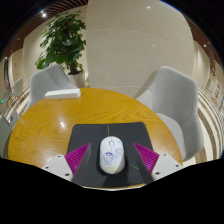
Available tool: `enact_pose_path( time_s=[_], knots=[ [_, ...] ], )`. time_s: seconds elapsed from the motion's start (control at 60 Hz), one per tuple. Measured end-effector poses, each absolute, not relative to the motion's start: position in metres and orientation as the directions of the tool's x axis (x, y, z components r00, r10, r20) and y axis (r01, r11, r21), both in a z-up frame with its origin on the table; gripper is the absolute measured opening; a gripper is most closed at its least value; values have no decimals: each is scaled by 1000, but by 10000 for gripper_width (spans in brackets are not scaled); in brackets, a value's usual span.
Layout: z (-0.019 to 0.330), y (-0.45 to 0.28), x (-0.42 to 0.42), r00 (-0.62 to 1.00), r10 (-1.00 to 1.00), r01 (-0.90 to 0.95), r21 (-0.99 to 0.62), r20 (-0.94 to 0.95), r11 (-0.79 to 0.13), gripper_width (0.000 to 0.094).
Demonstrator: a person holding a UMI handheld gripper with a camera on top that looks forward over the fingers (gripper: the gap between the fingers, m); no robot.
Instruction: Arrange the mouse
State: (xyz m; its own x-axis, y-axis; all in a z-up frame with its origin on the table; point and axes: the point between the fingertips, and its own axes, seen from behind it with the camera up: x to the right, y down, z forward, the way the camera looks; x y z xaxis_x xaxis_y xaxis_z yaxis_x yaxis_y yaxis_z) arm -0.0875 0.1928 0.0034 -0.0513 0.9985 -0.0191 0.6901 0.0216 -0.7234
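My claw [111,163] was wide open w/ 2 fingers flanking the white mouse [111,152], gaps both sides, its long axis running straight fwd btwn them on the dark mat [90,133] atop the round wood table [45,125], claw level & centred.

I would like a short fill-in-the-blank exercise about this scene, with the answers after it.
1. The white mouse lies on a dark ____.
2. The mouse sits ____ the open gripper fingers.
3. The round table is made of ____.
4. Beyond the chairs stands a potted ____.

Answers: mat, between, wood, plant
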Motion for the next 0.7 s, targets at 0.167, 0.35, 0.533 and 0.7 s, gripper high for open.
enact_pose_path(
  time_s=[0.167,0.35,0.533,0.7],
  knots=[
    [69,181,-23,-19,1000,692,-722,-19,0,863],
    [116,134,80,-15,999,734,-679,-44,-19,862],
    [118,87,150,-45,999,749,-663,-30,14,855],
    [115,60,182,-28,1000,759,-651,-11,15,858]
  ],
)
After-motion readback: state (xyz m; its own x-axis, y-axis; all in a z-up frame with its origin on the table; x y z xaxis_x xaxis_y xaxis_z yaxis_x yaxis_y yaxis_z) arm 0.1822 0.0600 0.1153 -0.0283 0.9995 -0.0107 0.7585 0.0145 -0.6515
